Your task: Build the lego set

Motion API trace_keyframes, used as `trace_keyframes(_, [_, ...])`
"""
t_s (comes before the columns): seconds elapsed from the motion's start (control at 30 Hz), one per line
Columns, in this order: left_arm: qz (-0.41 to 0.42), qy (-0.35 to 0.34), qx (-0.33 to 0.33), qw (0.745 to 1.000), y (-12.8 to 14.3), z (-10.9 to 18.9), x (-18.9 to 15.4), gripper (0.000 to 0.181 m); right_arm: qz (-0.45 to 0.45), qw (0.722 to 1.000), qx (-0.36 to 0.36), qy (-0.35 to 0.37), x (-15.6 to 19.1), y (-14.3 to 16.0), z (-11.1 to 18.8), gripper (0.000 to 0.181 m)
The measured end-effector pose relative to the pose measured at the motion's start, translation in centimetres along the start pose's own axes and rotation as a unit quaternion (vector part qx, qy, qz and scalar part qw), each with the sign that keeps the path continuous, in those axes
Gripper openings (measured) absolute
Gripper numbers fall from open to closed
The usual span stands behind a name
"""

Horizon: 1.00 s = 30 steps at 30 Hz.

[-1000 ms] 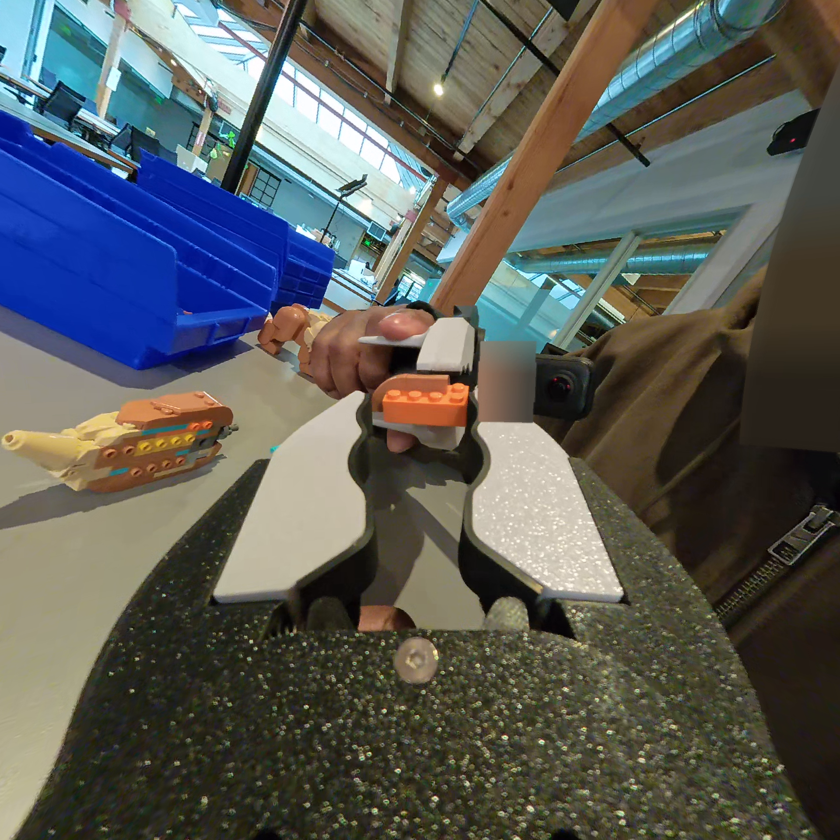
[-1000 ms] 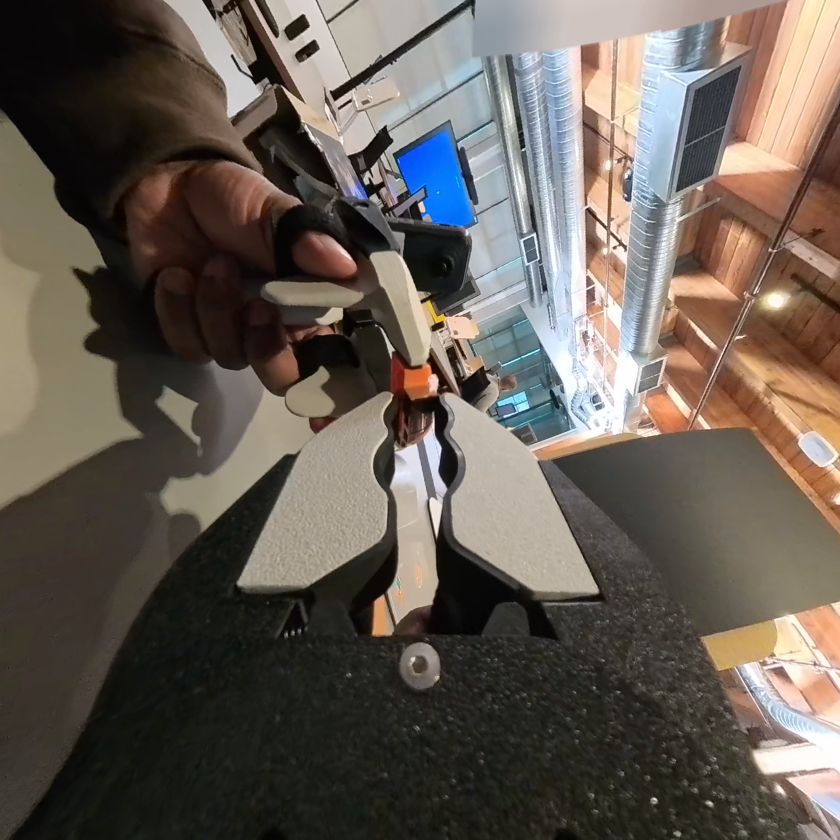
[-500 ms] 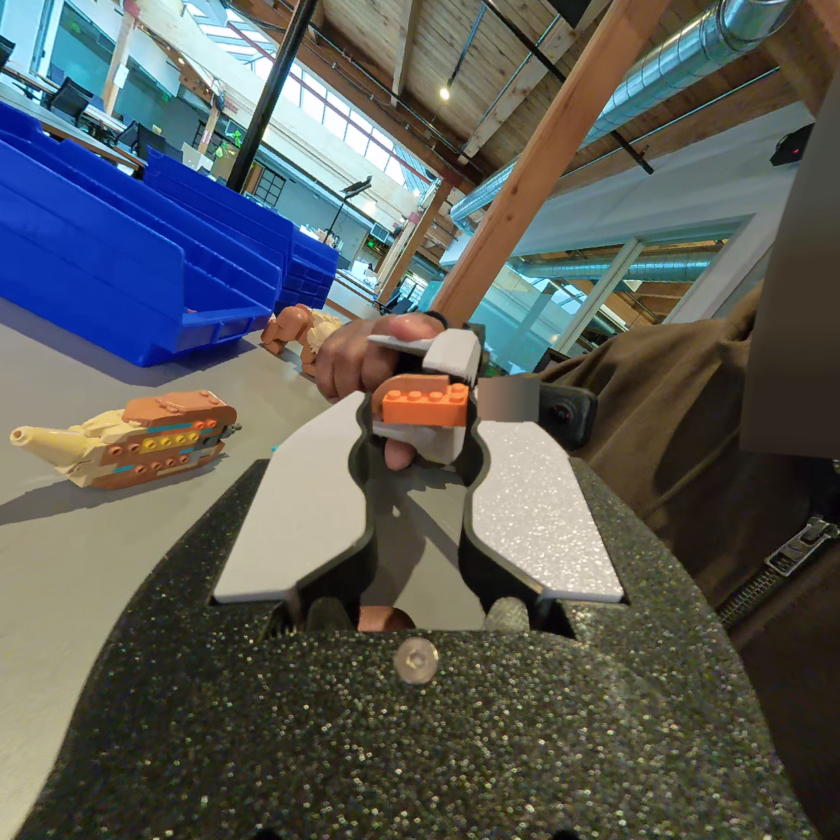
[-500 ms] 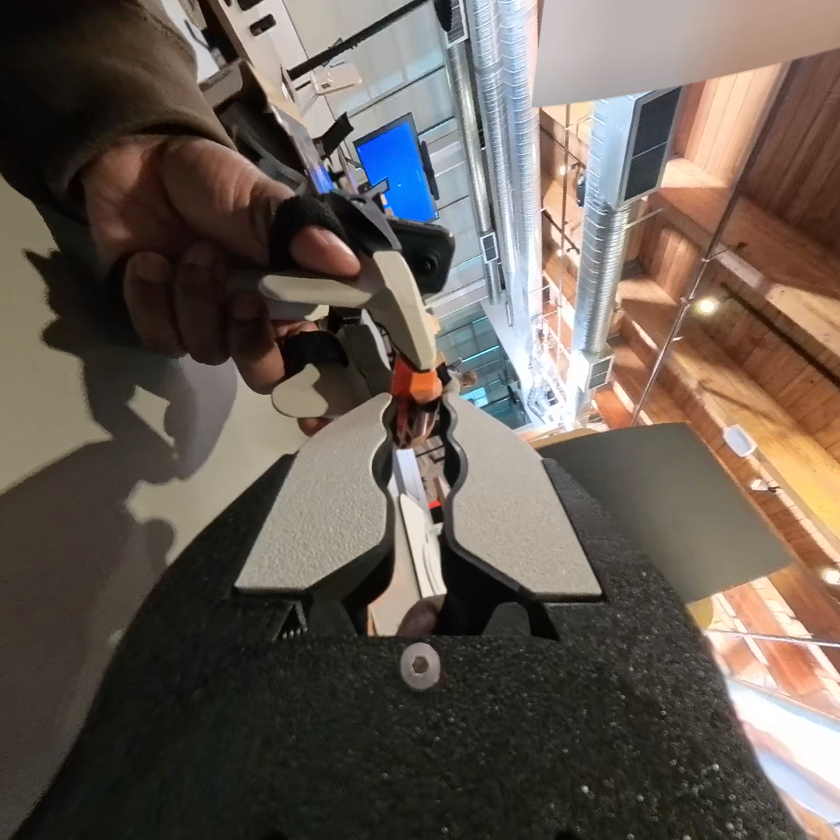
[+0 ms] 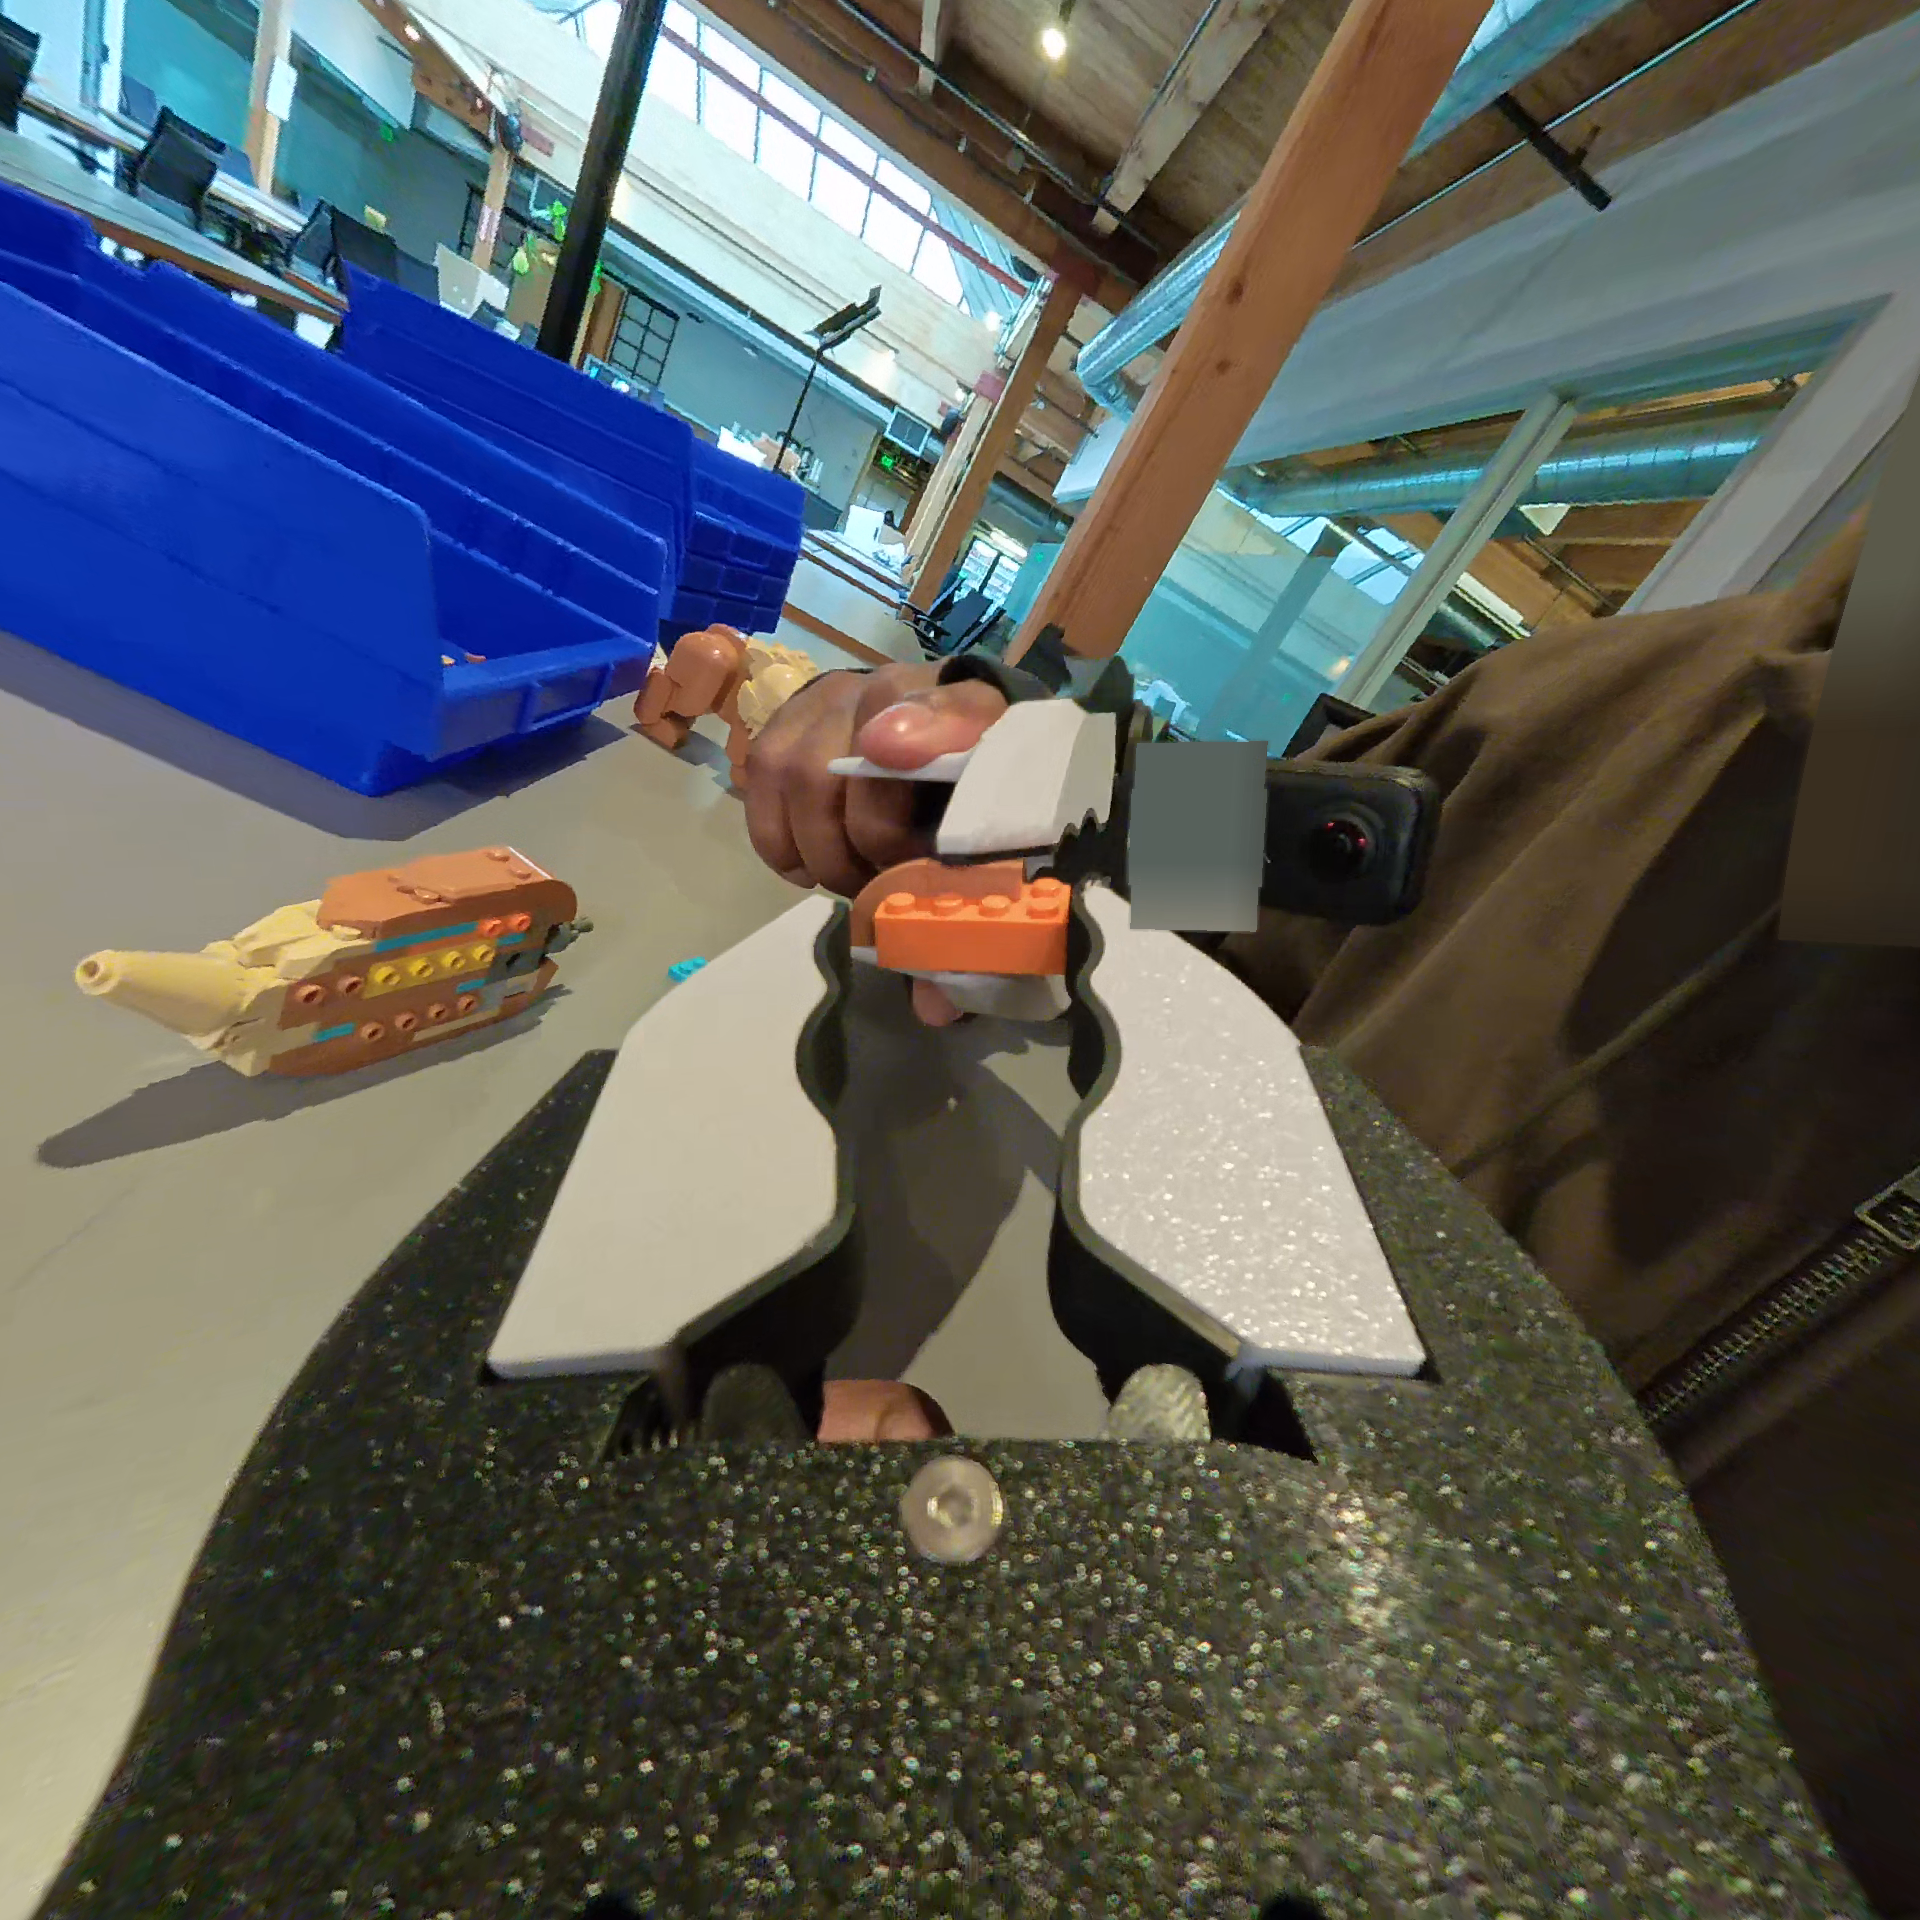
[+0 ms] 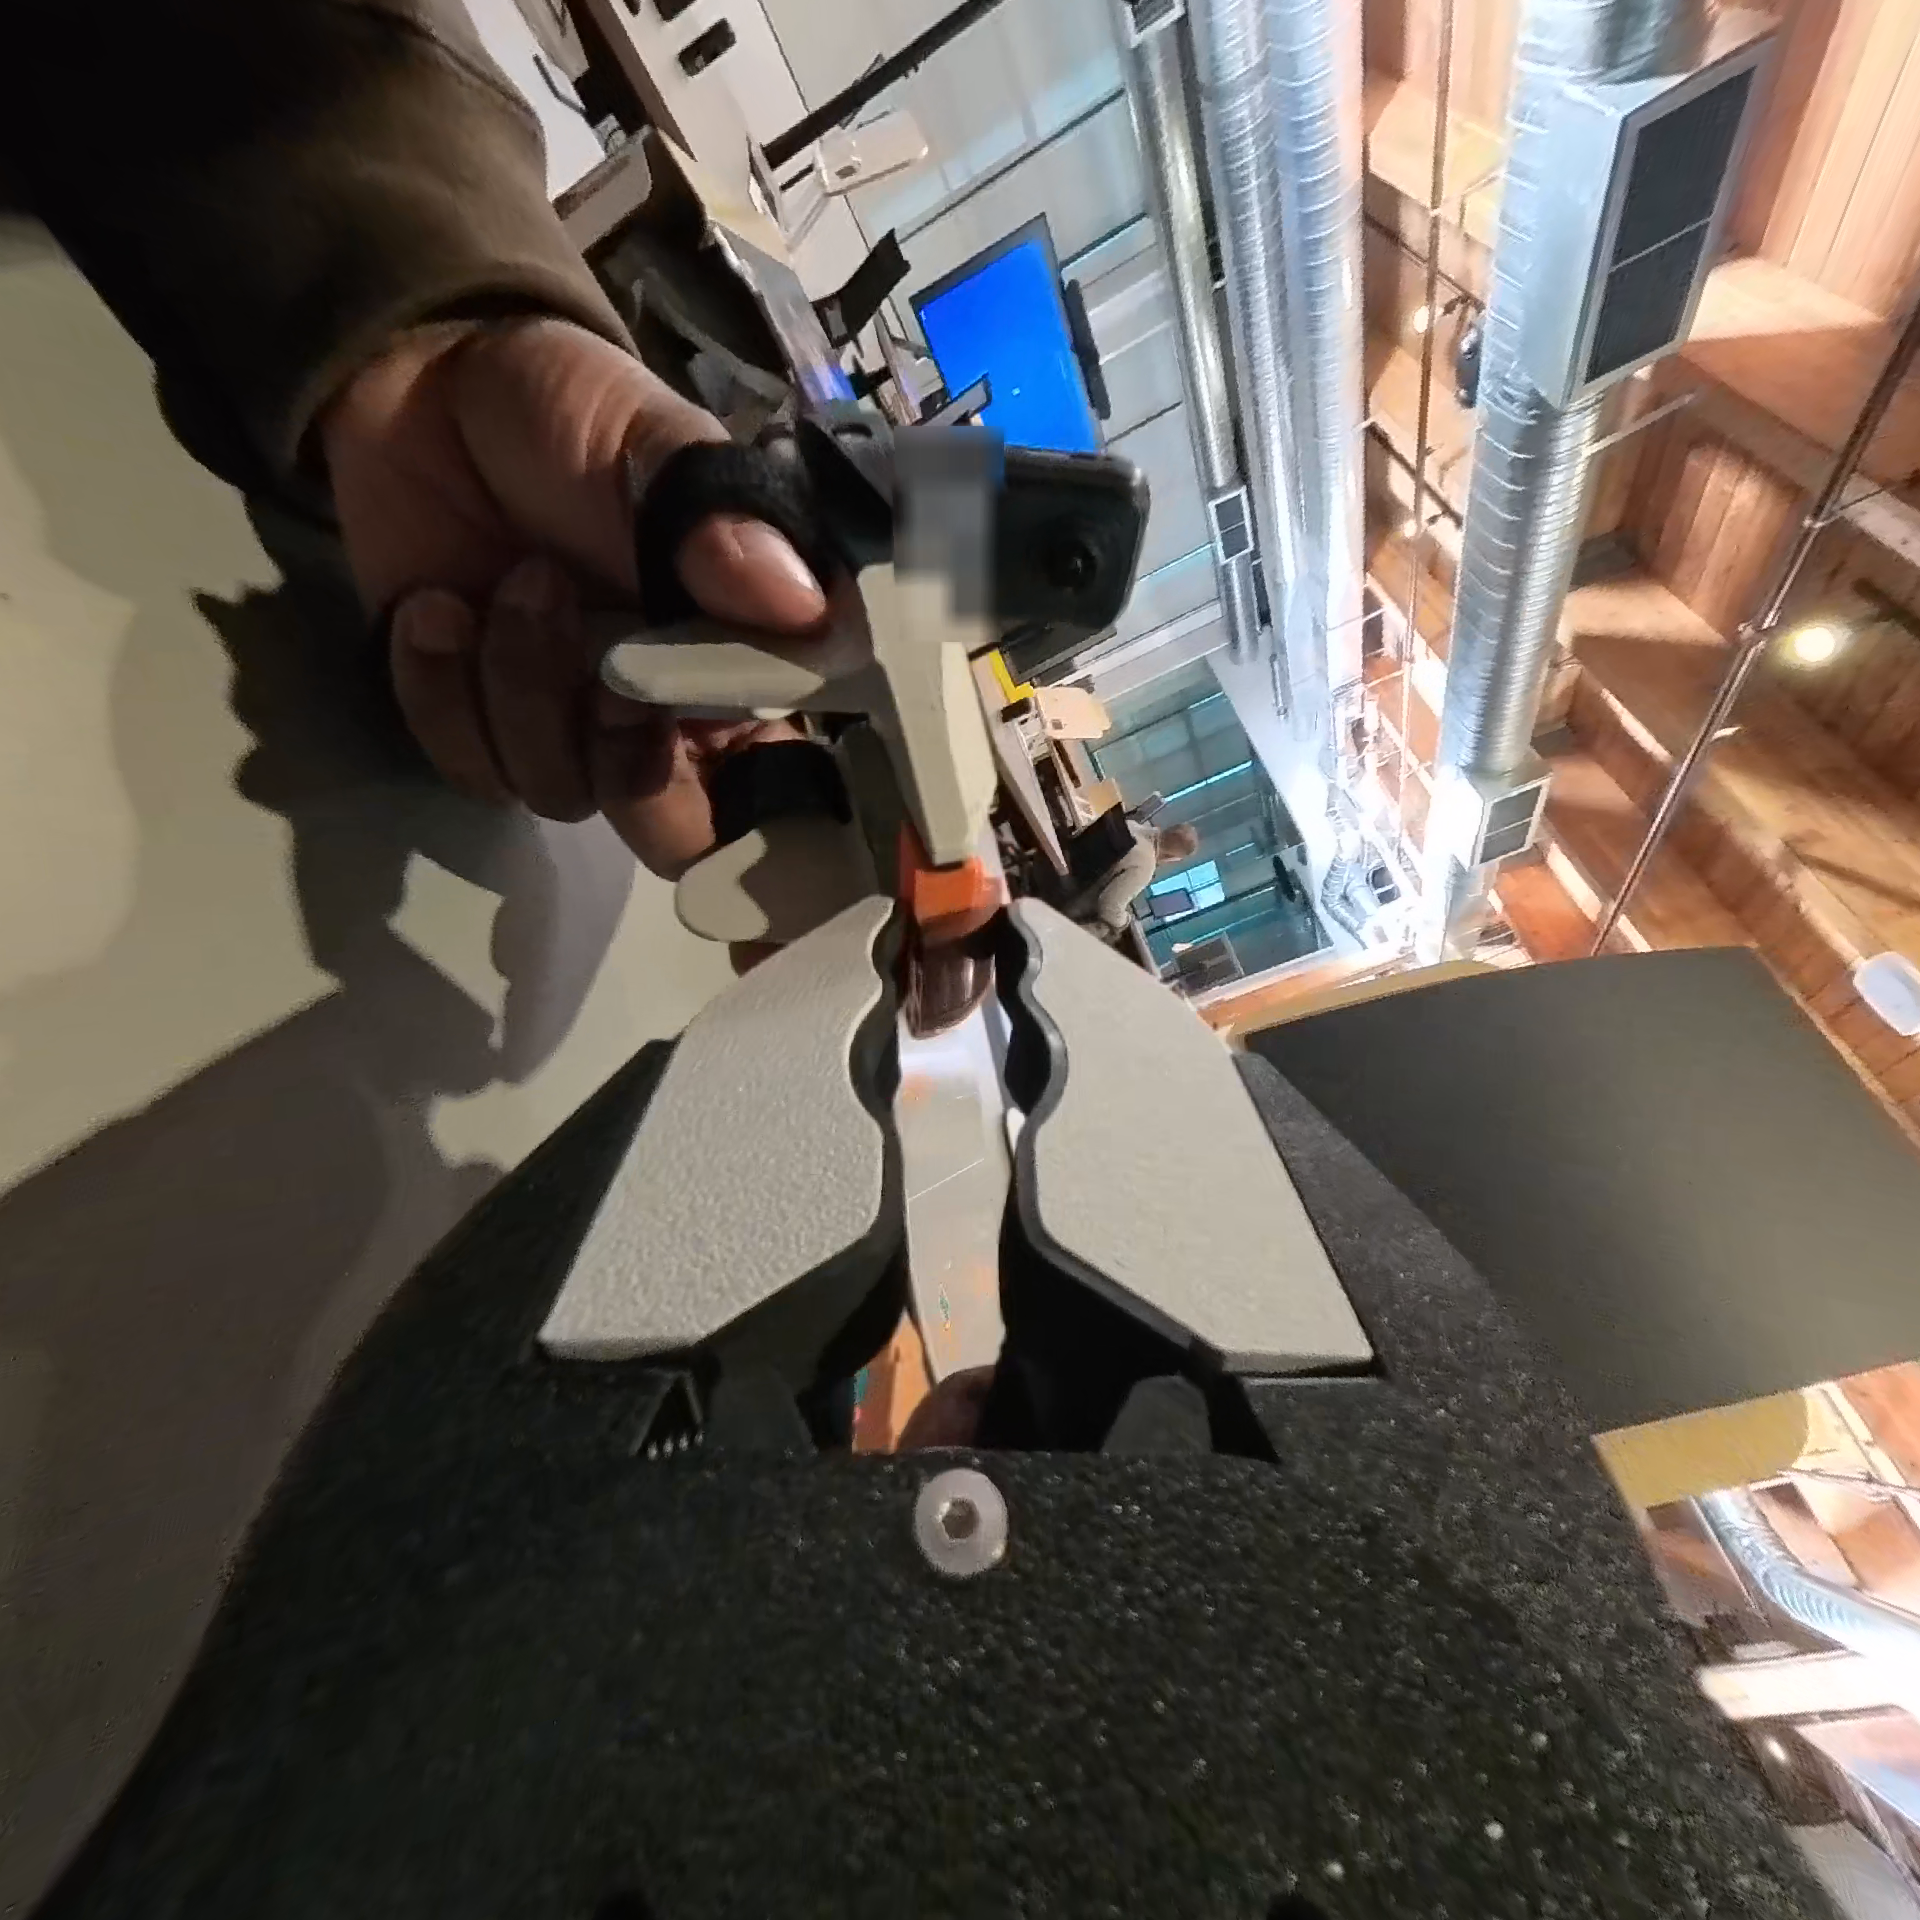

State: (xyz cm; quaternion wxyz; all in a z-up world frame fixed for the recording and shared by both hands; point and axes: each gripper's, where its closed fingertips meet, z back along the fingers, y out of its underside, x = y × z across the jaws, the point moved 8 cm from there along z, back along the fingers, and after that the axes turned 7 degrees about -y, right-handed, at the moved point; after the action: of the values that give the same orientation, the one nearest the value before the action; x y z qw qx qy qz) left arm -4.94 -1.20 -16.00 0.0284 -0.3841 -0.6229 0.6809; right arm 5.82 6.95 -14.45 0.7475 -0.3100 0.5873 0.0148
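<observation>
My left gripper is shut on an orange brick, gripped by its two ends above the grey table. My right gripper is shut on a small brown piece that touches the orange brick. In the left wrist view the right gripper's white fingers sit above and below the brick, with the brown curved piece behind it. In the right wrist view the left gripper's fingers point down onto the brick, with a hand around its handle.
A tan and brown lego model lies on the table at the left. Blue bins stand behind it. Another brown and tan lego build sits behind the hand. A small teal piece lies nearby. A brown jacket fills the right. The tips of both grippers are at nearly the same place.
Both grippers stay together on the joined pieces. The right wrist view has tilted and the left gripper now looks closer in it. The brick has hardly moved.
</observation>
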Motion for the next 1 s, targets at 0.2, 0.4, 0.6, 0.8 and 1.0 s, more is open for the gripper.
trace_keyframes(0.2, [0.012,-0.004,-0.015,1.0,-0.3,0.1,0.2,0.04,-0.047,0.999,-0.012,0.025,0.1,0.3,-0.4,0.02])
trace_keyframes(0.4, [0.015,-0.003,-0.024,1.0,-0.5,0.4,0.3,0.04,-0.058,0.998,-0.002,0.034,-0.2,0.5,-0.4,0.032])
trace_keyframes(0.6, [0.0,-0.003,-0.018,1.0,-0.5,0.3,0.0,0.04,-0.069,0.997,-0.005,0.021,-0.2,0.8,-0.3,0.016])
trace_keyframes(0.8, [-0.077,-0.097,0.027,0.992,-0.6,0.7,0.8,0.04,-0.107,0.994,0.013,-0.012,0.0,1.3,0.1,0.03])
trace_keyframes(1.0, [-0.194,-0.234,0.2,0.931,0.9,1.5,2.5,0.04,-0.169,0.976,0.107,-0.084,0.7,4.1,2.2,0.031])
